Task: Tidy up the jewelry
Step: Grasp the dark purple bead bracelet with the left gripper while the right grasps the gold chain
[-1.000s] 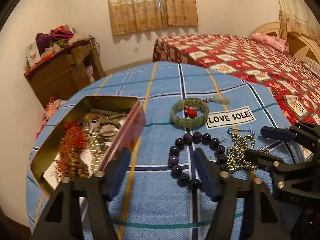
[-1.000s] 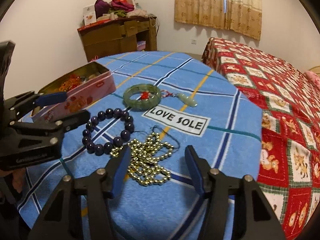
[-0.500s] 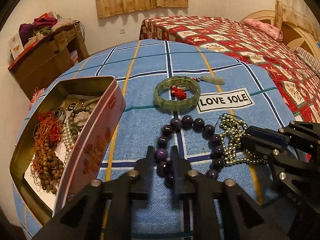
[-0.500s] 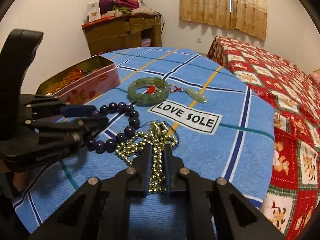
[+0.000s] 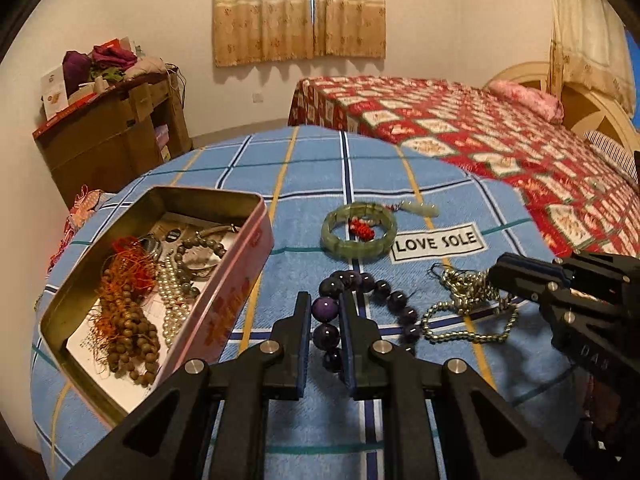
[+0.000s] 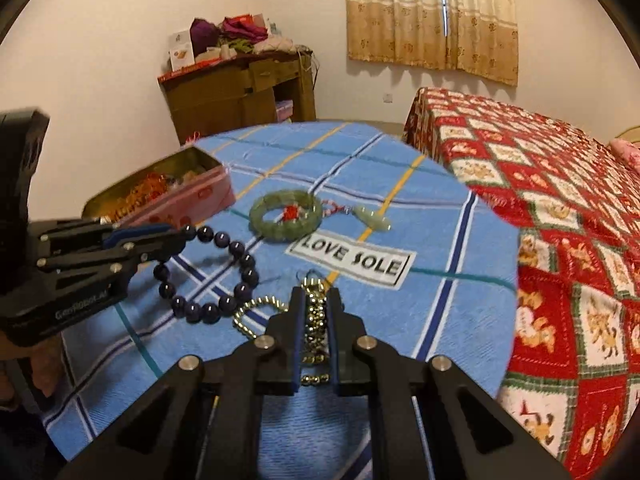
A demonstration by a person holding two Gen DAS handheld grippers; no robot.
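My left gripper (image 5: 325, 304) is shut on the dark purple bead bracelet (image 5: 390, 298), also seen in the right wrist view (image 6: 236, 276), and lifts its near side off the blue checked cloth. My right gripper (image 6: 315, 300) is shut on the gold bead chain (image 6: 314, 316), which hangs partly raised in the left wrist view (image 5: 464, 312). An open pink tin (image 5: 120, 384) with several bead strings inside stands at the left. A green jade bangle (image 5: 358, 234) with a red tassel and a jade pendant (image 5: 420, 209) lies behind.
The table (image 5: 320, 168) is round with a "LOVE SOLE" label (image 5: 438, 242) on its cloth. A bed with a red quilt (image 5: 480, 132) stands to the right. A brown cabinet (image 5: 108, 140) with clutter stands at the back left.
Both grippers went from open to shut, the left on the purple bracelet, the right on the gold chain. Both pieces have since risen slightly off the cloth.
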